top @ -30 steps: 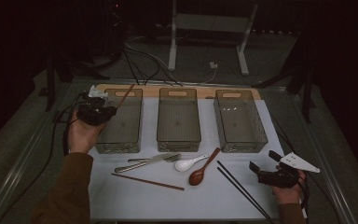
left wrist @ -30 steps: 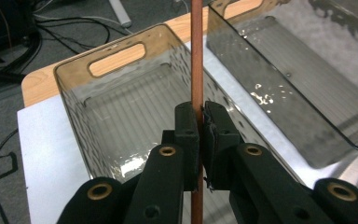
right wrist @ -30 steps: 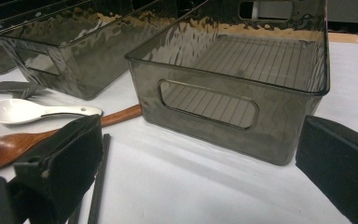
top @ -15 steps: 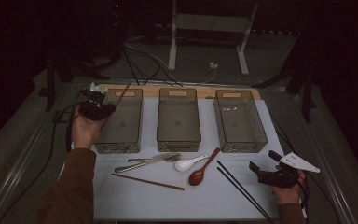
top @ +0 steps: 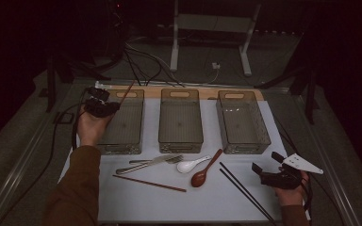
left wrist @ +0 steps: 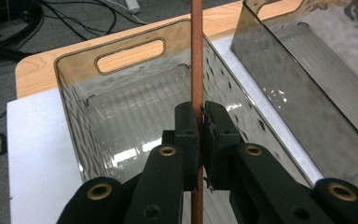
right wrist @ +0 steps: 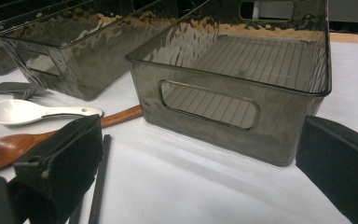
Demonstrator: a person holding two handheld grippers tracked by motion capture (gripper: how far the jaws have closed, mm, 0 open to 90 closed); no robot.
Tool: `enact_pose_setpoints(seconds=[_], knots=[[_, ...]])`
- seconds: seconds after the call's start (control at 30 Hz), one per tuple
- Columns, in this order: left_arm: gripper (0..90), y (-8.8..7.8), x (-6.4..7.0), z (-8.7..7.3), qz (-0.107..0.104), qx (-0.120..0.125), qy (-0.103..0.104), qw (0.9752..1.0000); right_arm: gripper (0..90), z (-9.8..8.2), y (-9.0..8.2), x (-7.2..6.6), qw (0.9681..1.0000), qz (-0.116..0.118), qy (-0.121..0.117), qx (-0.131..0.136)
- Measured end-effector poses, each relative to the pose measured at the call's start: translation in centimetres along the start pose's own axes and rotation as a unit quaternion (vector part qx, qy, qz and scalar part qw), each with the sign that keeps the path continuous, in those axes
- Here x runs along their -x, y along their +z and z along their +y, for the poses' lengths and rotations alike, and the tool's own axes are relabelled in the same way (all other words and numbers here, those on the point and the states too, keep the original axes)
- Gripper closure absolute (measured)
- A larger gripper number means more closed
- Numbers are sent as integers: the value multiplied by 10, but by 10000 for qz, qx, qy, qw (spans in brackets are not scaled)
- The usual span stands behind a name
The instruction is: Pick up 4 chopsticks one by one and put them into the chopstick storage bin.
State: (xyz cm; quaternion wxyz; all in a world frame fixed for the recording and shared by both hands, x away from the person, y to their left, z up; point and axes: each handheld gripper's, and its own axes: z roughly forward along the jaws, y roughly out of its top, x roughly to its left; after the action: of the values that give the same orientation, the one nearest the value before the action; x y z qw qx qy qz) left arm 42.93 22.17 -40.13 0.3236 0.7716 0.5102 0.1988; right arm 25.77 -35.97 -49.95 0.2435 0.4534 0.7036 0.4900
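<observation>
Resting nearest, at the right front of the counter point(top: 179, 207): right gripper point(top: 269, 170), fingers spread wide, gripping nothing, sitting low beside a pair of black chopsticks point(top: 245, 190) lying slantwise on the white surface. Showing in the right gripper view: one of those dark sticks running up between the spread fingers, with the right bin point(right wrist: 242, 84) standing just beyond.

Lying a little farther in, along the middle of the counter: a brown chopstick point(top: 149, 183), then a wooden spoon point(top: 205, 170), a white spoon point(top: 192, 165), and what is probably a knife and fork point(top: 151, 162) side by side, hard to separate in the dim light.

Standing behind these, in a row: three smoky clear bins, left bin point(top: 122, 123), middle bin point(top: 180, 121) and the right one, all apparently holding nothing.

Hovering farthest back, at the left bin's far left corner: left gripper point(top: 115, 104), fingers pressed together and pinching a second brown chopstick point(left wrist: 196, 56). Running up and down through the pads point(left wrist: 187, 135) in the left gripper view, that stick is hanging over the inside of the left bin, its upper end slanting toward the handle cut-out in the bin's far wall.
</observation>
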Motion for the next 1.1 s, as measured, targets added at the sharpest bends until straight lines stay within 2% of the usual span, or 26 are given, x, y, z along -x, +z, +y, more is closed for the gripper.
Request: enact_pose_setpoints(seconds=[0.2,0.6,0.83,0.93,0.97,1.0,1.03,1.07,1.1], knots=[[866,10,3,3,-36,-42,67,10000,11,0,0,0,10000,8,-9,1],[865,26,-1,-3,63,-248,-71,9996,11,0,-1,1,10000,19,-2,26],[865,30,-2,-8,135,-372,-58,9992,12,0,-1,1,10000,14,-5,38],[862,30,-4,-11,90,-396,-94,9991,12,0,-1,1,10000,10,-7,37],[847,30,-6,-13,64,-298,-208,9993,11,0,-1,1,10000,9,-3,36],[555,29,-8,-15,-32,-180,-356,9992,11,0,-2,1,10000,6,10,40],[432,27,-10,-16,-147,-108,-454,9988,11,0,-2,1,10000,4,11,41],[432,26,-8,-17,-30,-8,-425,9991,11,0,-2,1,10000,4,11,41],[286,23,-7,-18,104,25,-404,9991,11,0,-2,1,10000,3,14,42]])
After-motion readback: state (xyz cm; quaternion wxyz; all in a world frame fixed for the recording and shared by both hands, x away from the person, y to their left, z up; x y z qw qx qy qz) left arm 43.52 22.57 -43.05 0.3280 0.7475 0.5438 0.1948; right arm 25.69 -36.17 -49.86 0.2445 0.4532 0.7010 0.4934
